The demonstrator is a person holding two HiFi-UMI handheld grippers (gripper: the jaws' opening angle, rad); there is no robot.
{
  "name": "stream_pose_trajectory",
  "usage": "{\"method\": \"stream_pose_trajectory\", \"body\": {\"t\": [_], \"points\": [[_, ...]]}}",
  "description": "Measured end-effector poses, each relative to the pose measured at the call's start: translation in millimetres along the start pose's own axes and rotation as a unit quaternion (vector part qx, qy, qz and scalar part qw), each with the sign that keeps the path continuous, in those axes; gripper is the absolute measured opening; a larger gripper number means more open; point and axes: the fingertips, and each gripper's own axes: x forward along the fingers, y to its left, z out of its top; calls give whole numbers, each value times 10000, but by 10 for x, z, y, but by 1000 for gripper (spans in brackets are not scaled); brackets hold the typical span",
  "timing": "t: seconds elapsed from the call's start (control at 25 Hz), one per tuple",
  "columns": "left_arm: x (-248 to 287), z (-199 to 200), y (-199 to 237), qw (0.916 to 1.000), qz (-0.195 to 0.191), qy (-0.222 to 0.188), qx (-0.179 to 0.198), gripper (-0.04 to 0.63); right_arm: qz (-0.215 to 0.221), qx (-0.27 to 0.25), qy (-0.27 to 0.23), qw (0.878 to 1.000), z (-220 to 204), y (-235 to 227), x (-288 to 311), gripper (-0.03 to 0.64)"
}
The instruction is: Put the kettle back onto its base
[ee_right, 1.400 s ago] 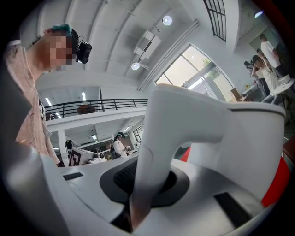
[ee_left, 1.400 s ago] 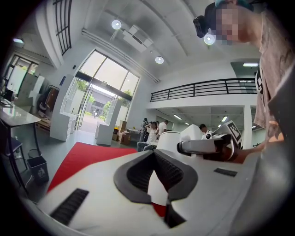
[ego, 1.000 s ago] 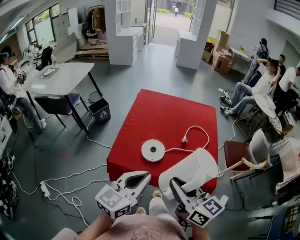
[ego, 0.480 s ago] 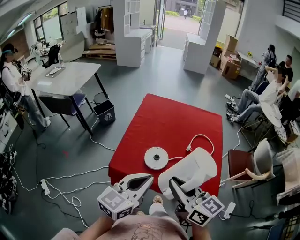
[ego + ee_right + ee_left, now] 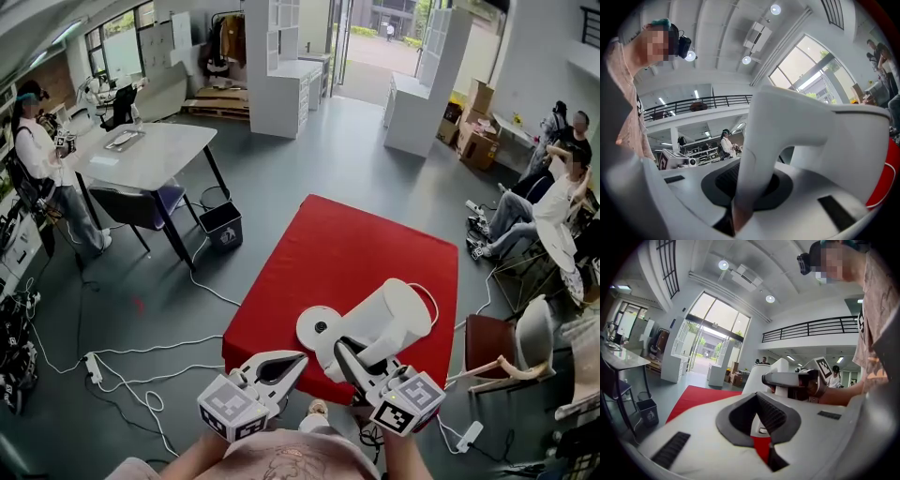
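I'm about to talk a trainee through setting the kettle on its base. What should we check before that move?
1. Right gripper shut on the handle: ok.
2. Kettle upright: not ok, it leans.
3. Kettle centred over base: not ok, it overlaps only the base's right side.
4. Base top bare: ok on the part that shows.
5. Cord clear of base: cannot tell, mostly hidden by the kettle.
6. Left gripper out of the way: ok, empty, near the red table edge.
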Motion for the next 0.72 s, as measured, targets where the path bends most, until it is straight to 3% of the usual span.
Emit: {"method": "stream_pose_trajectory", "body": {"t": [0.44, 0.72], "points": [[73, 22, 214, 9995, 322, 13, -18, -9, 381, -344, 95, 9986, 287, -329, 546, 66], [177, 49, 319, 9990, 445, 39, -39, -9, 573, -337, 265, 9974, 170, -470, 756, 66]]}}
